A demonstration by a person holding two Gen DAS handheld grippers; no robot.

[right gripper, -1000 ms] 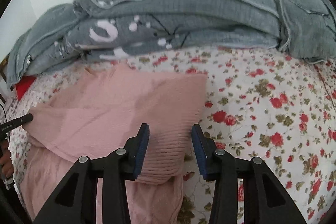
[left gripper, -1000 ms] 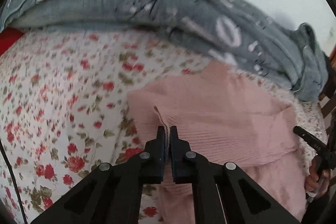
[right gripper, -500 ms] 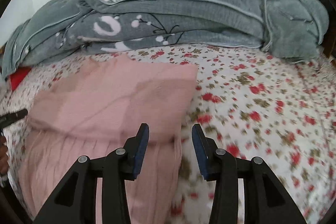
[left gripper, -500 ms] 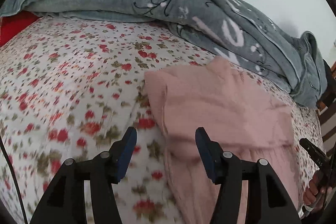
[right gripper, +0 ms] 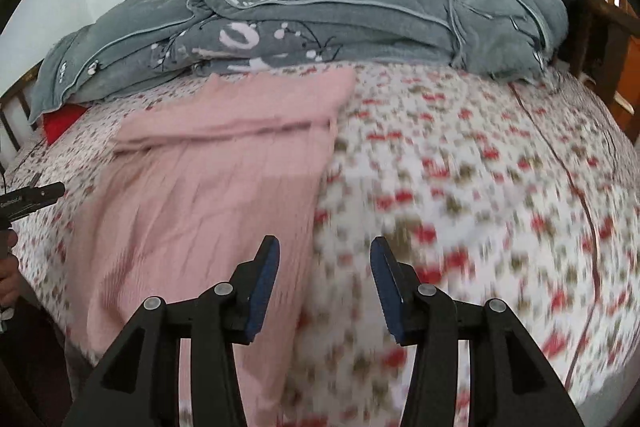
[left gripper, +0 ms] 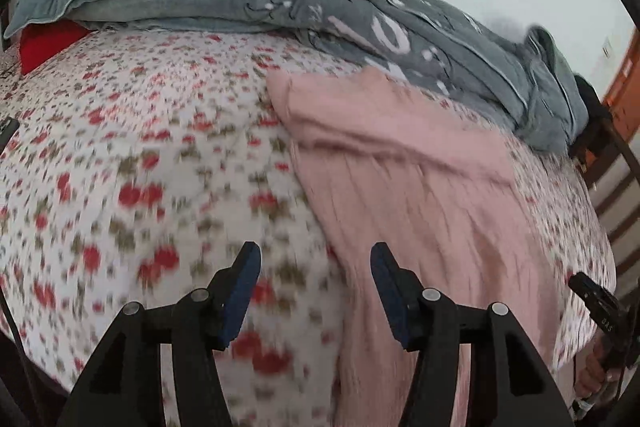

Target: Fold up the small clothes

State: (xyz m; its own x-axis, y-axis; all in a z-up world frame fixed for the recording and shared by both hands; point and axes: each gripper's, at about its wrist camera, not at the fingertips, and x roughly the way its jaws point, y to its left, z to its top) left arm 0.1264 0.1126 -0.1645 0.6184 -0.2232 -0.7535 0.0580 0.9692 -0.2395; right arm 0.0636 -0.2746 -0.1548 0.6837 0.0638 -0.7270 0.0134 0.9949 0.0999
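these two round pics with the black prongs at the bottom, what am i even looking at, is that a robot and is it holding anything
No robot: a person holds a two-finger gripper in each hand, and each carries a fisheye camera looking along its fingers, hence the round, warped pictures. One picture is from the left gripper, the other from the right gripper. The black prongs with blue pads are the fingers. Both grippers are open and hold nothing. Below them is a bed with a floral sheet. A pink garment lies on it, its top part folded over. A grey blanket is bunched along the back. The left gripper sits at the garment's left edge, the right gripper at its right edge.
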